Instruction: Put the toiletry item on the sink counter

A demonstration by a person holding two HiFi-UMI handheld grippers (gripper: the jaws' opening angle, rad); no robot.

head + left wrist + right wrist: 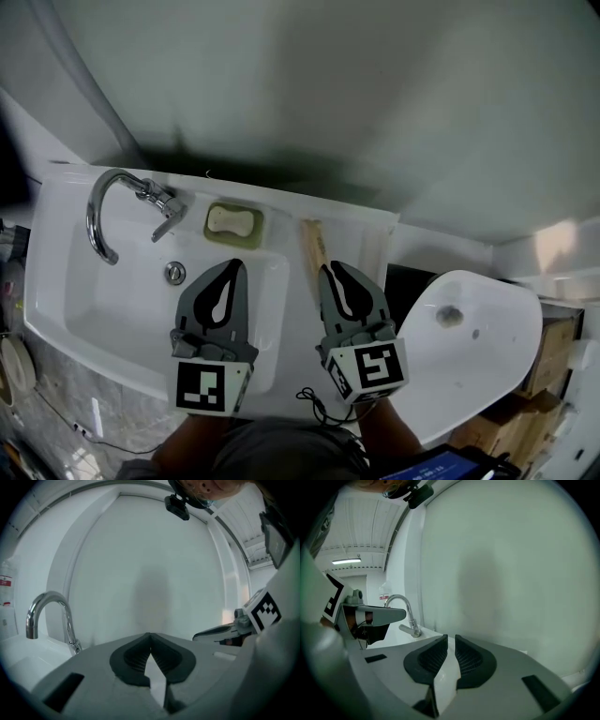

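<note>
A long tan toiletry item (312,246) lies flat on the white sink counter (370,230), to the right of the soap dish. In the head view my right gripper (330,270) hovers just right of its near end. Its jaws stand a narrow gap apart with nothing between them, as the right gripper view (451,644) also shows. My left gripper (235,266) hangs over the basin's right side. Its tips meet on nothing, which the left gripper view (150,641) confirms. The item is in neither gripper view.
A chrome faucet (108,202) curves over the basin, with the drain (175,273) below it. A green soap dish (232,223) with a soap bar sits at the back. A white toilet lid (478,347) lies to the right, with cardboard boxes (553,347) beyond it. The wall rises close behind.
</note>
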